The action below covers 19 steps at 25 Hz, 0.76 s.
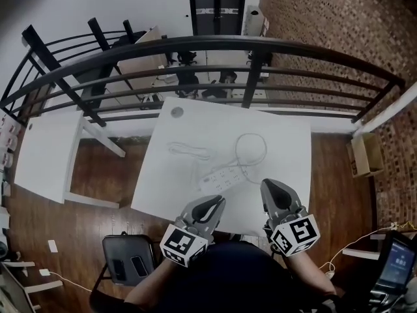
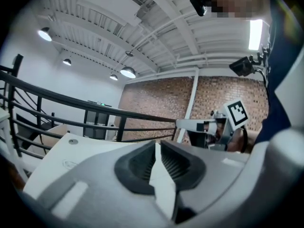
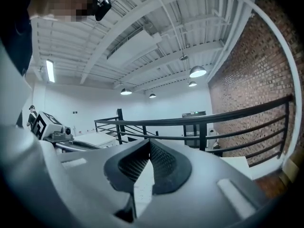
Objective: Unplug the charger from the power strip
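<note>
Listing from the wearer outward.

1. Person: dark sleeves and torso at the bottom edge of the head view, mostly cut off.
2. Left gripper: held above the near table edge. Jaws fully together, ribbed pads meeting at the tips, nothing between them.
3. Right gripper: beside the left one, over the same edge. Jaws likewise pressed together and empty.
4. Chair: dark, on the wood floor to the left of the person, partly cut off.
5. White table: near edge hidden behind the grippers.
6. Power strip: white, lying diagonally on the table just beyond both grippers; sockets too small to read.
7. Charger cable: thin, pale, on the table left of and beyond the strip; faint against the white top, so it cannot be told whether its end meets the strip.
8. Cord loop: a ring beyond the strip.
9. Second table: white, far left.
10. Cardboard box: on the floor, right.
11. Railing: black, curving past the table's far side.
</note>
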{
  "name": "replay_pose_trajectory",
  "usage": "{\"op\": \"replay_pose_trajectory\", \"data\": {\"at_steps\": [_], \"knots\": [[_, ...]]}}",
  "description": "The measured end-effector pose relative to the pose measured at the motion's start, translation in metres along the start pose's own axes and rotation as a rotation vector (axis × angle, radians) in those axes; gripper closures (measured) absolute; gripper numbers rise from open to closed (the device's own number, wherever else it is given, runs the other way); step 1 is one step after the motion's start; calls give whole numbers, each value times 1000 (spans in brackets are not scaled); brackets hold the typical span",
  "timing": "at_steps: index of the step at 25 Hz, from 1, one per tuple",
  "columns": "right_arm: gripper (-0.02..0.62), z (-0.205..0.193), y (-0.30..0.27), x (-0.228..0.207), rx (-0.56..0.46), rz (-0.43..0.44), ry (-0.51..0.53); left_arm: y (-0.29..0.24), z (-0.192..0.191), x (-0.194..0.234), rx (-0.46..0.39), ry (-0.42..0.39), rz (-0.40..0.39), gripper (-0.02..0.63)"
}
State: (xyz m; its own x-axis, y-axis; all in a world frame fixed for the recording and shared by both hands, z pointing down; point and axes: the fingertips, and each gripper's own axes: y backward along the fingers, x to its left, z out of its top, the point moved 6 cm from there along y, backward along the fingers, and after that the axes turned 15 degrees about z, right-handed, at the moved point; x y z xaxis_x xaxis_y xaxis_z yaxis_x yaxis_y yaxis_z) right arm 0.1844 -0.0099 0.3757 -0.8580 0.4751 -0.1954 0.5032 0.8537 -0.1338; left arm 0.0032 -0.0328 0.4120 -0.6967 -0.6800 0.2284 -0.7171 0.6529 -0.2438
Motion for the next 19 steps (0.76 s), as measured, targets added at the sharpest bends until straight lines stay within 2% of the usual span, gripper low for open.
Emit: {"op": "replay_pose_trajectory", "data": {"at_steps": [11,19], "knots": [[584,-3,-16,9,33,-36,9,-3,6,20,-17,-28,-52,571],[584,-6,-21,12,64,-47,15,-7,8,29,-19,-17,-61,571]]}}
